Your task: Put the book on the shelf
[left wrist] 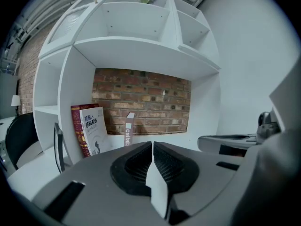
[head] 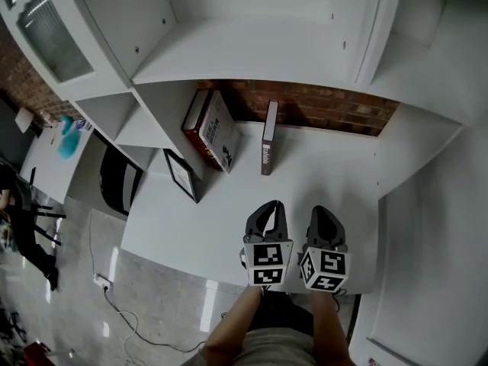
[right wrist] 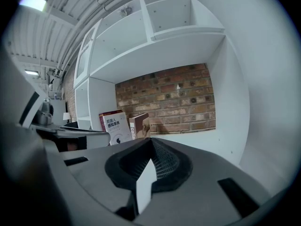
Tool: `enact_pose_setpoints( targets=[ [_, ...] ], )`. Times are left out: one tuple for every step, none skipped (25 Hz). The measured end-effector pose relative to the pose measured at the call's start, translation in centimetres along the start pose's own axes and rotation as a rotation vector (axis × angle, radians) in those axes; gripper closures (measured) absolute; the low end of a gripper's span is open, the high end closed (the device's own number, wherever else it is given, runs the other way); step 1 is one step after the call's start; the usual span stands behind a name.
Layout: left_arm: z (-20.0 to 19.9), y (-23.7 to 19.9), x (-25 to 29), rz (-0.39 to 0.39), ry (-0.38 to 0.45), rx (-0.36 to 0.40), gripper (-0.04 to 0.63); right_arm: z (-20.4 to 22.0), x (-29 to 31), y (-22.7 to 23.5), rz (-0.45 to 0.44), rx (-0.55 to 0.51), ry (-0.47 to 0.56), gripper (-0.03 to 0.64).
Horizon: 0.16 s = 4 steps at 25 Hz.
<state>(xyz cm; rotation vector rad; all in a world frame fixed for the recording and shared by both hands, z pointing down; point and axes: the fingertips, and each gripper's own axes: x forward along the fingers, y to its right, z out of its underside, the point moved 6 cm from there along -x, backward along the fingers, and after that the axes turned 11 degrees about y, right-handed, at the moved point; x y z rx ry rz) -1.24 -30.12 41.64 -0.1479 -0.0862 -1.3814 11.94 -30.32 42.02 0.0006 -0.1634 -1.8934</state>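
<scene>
The left gripper (head: 268, 207) and right gripper (head: 325, 212) are held closed, empty. The upright book (head: 269, 137) is best gripped squarely across its spine.

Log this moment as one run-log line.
left gripper: shut, empty | right gripper: shut, empty | brown book: upright on shelf, untouched | white-covered book: leaning leftward
</scene>
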Motion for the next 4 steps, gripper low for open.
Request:
enact_pose_setpoints(
  targets=[
    [-0.05,0.15,-0.18,0.001,0.002,-0.001,0.572,-0.06,-0.18,0.02,0.0,0.0,0.001,0.6],
    [-0.09,0.26,-0.34,0.001,0.003,-0.003,0.572,-0.13,-0.34,0.03,0.0,0.001,0.002,0.601],
    [-0.14,0.36,-0.5,0.001,0.004,-0.005,0.572,-0.2,-0.5,0.03,0.0,0.001,0.003,0.601],
    [-0.18,0.44,-0.66,0.001,0.005,-0.007,0.572,-0.28,-0.65,0.03,0.0,0.001,0.005,0.6]
  ],
)
